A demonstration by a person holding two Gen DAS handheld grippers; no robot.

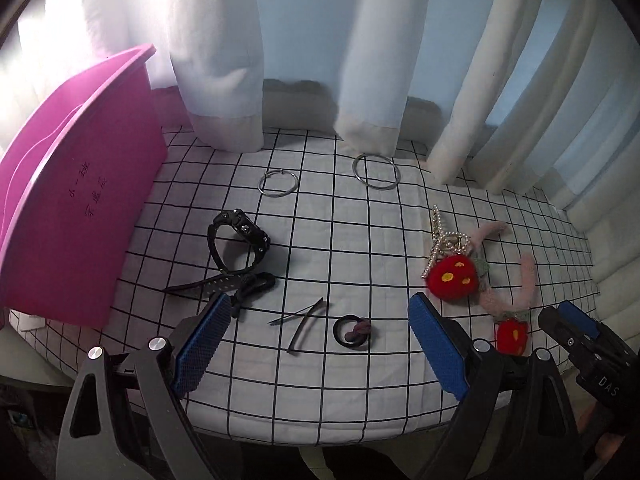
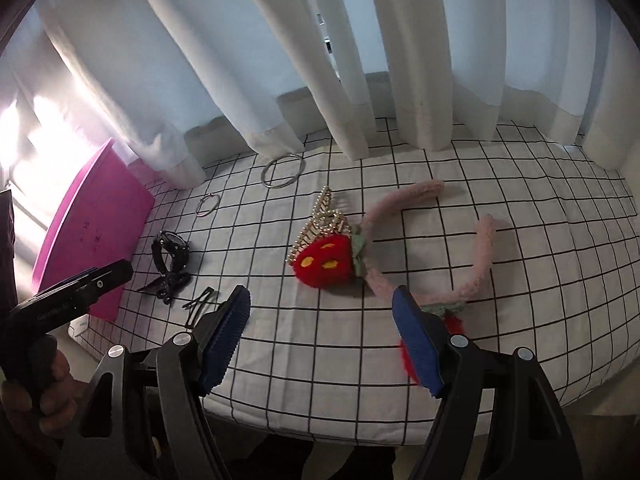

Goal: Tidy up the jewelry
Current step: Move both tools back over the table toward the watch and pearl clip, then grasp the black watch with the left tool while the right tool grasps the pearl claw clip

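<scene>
While both grippers hover wide apart and empty-handed over the checked cloth (image 1: 360,240), the left gripper (image 1: 320,344) frames hair clips (image 1: 300,322) and a hair tie (image 1: 352,331); the right gripper (image 2: 320,340) faces the strawberry headband (image 2: 400,256), with a pink bin (image 1: 80,200) at left.

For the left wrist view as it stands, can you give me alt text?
An open left gripper hovers over a black-gridded white cloth strewn with accessories: hair clips, a hair tie, a black watch, two metal rings, and a strawberry headband. A pink bin stands left.
</scene>
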